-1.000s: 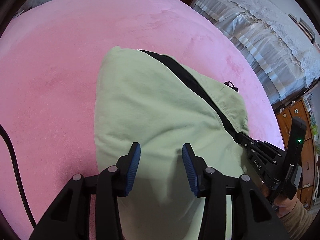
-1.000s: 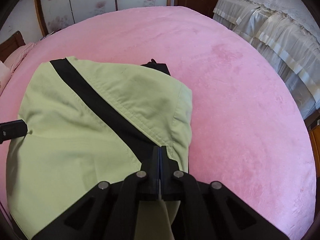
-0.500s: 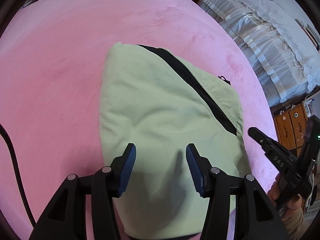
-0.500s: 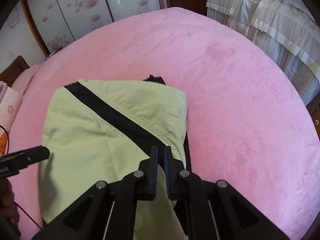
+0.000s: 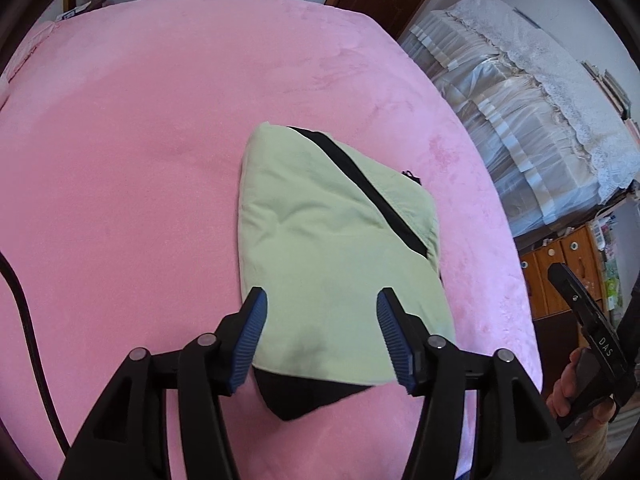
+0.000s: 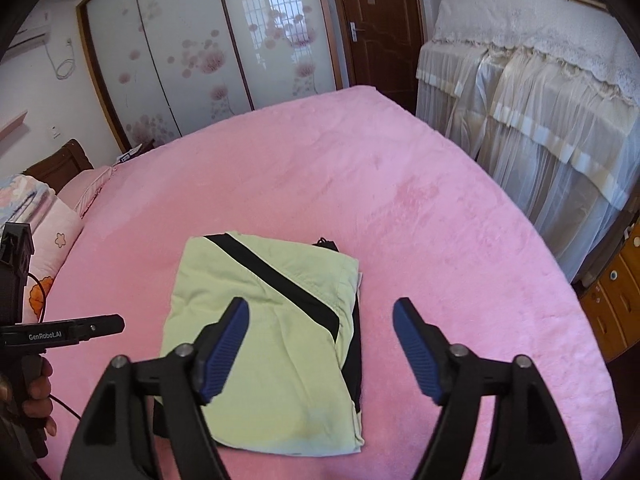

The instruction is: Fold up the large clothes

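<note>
A light green garment with a black diagonal stripe (image 5: 332, 248) lies folded into a compact rectangle on the pink bed (image 5: 120, 160). It also shows in the right wrist view (image 6: 264, 320). My left gripper (image 5: 320, 336) is open and empty, raised above the garment's near edge, where black fabric pokes out. My right gripper (image 6: 320, 348) is open and empty, held above the garment's right edge. Neither gripper touches the cloth. The right gripper shows at the right edge of the left wrist view (image 5: 584, 320); the left gripper shows at the left of the right wrist view (image 6: 60, 332).
The pink bedspread (image 6: 440, 240) surrounds the garment. A lace-draped piece of furniture (image 6: 540, 100) stands to the right, with wooden drawers (image 6: 616, 300) near it. Pillows (image 6: 48, 236) lie at the bed's left. A wardrobe (image 6: 208, 60) and a dark door (image 6: 376, 24) stand behind.
My right gripper has let go of the garment's edge and opened wide. Both grippers have lifted back and away from the folded garment, which lies flat.
</note>
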Motion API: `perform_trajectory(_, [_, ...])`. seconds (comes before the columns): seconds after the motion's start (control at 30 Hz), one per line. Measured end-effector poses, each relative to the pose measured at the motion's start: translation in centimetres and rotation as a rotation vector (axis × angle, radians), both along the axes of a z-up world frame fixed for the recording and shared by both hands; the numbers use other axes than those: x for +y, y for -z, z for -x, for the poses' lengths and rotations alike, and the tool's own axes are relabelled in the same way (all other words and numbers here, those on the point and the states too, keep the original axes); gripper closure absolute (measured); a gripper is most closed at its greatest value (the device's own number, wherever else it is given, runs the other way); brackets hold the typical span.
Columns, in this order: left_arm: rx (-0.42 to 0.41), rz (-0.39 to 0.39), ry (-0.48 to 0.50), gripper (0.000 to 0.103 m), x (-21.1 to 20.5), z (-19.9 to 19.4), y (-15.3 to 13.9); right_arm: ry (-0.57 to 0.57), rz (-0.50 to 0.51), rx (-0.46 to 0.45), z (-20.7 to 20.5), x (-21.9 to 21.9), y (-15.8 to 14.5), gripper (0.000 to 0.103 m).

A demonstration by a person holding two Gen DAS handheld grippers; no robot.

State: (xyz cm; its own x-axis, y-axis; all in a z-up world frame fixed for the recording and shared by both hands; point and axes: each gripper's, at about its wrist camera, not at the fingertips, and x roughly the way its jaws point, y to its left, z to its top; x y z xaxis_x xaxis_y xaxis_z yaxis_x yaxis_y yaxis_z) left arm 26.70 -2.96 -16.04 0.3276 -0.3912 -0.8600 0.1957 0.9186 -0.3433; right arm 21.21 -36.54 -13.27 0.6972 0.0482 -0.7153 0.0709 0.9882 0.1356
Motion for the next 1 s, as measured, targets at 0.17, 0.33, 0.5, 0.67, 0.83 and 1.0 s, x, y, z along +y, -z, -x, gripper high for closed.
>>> perform_trajectory(0.17, [-0.001, -0.023, 0.039, 0.04, 0.2, 2.0, -0.2, -0.043, 0.045, 0.003, 1.4, 0.4, -0.6, 0.016])
perform_trajectory(0.33, [0.066, 0.01, 0.044, 0.034, 0.6, 2.6, 2.0, -0.127, 0.058, 0.051, 1.8, 1.1, 1.2, 0.016])
perform_trajectory(0.5, [0.089, -0.008, -0.003, 0.029, 1.0, 2.3, 4.8, -0.145, -0.022, 0.137, 1.1, 0.6, 4.4, 0.016])
perform_trajectory(0.67, [0.133, 0.008, -0.022, 0.028, 1.5, 1.1, 8.1, -0.124, -0.145, 0.253, -0.8, -1.2, 9.2, 0.016])
perform_trajectory(0.83, [0.201, 0.069, -0.016, 0.028, 1.8, -0.8, 11.2, -0.122, -0.278, 0.344, -3.1, -3.1, 14.2, 0.016])
perform_trajectory(1.0, [0.254, 0.164, -0.04, 0.026, 2.2, -3.1, 14.1, -0.149, -0.413, 0.397, -5.6, -4.0, 17.9, 0.016])
